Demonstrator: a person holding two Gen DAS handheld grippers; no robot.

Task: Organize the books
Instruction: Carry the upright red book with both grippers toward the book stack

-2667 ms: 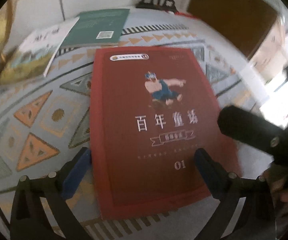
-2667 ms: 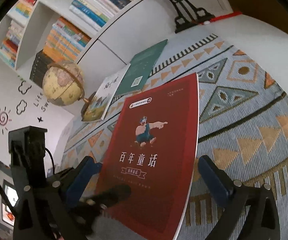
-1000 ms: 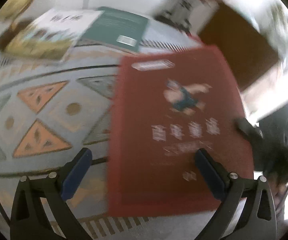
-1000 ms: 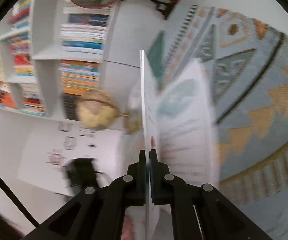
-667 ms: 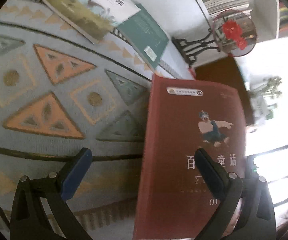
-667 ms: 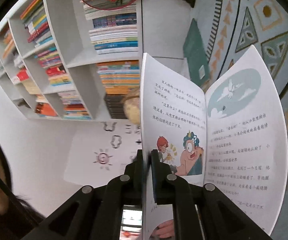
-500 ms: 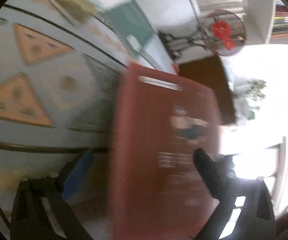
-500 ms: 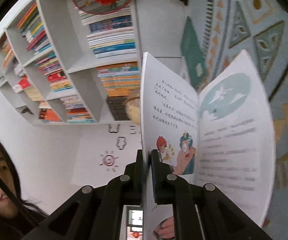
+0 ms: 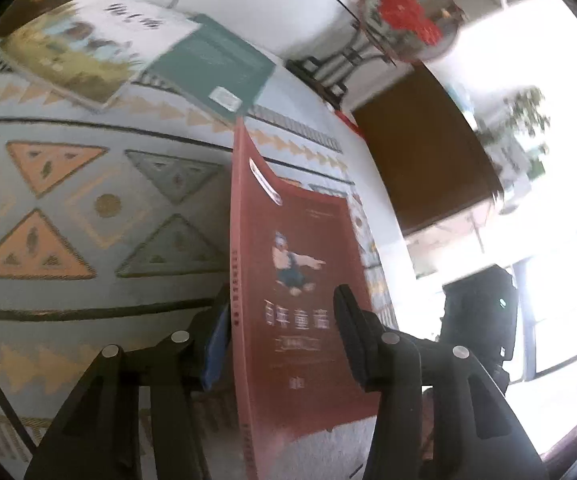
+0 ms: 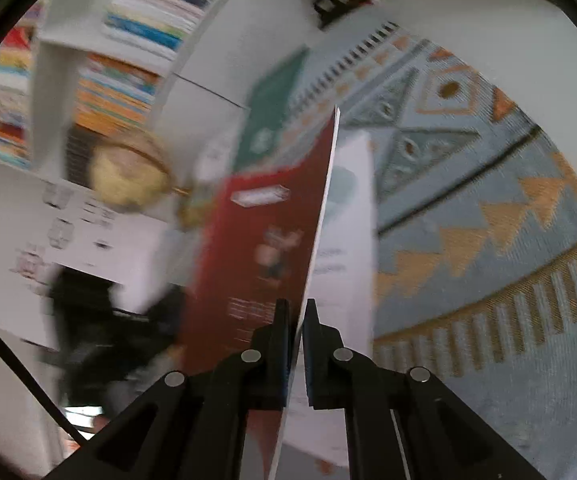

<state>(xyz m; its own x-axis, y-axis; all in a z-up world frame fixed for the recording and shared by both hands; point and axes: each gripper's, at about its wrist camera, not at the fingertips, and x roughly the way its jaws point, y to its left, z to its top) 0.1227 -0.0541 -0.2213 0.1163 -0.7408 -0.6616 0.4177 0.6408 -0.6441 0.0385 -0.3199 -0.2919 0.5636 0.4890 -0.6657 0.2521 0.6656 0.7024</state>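
The red book (image 9: 288,264) stands up off the patterned cloth (image 9: 68,200), spine toward me in the left wrist view. My left gripper (image 9: 282,292) has the spine edge between its jaws, which are closing; its blue pad (image 9: 216,336) is beside the spine and the other finger (image 9: 352,328) lies over the cover, with a gap still showing. In the right wrist view my right gripper (image 10: 296,304) is shut on the red book's cover (image 10: 256,248), and white pages (image 10: 348,240) hang loose to the right of it.
An illustrated book (image 9: 88,44) and a green book (image 9: 216,68) lie at the cloth's far edge. A globe (image 10: 128,172) and a bookshelf (image 10: 128,60) stand behind. A round red-flower ornament on a black stand (image 9: 408,12) sits far right.
The red book has gone from flat on the cloth to raised by its cover. The left jaws have narrowed around its spine. The right view has swung back down toward the table.
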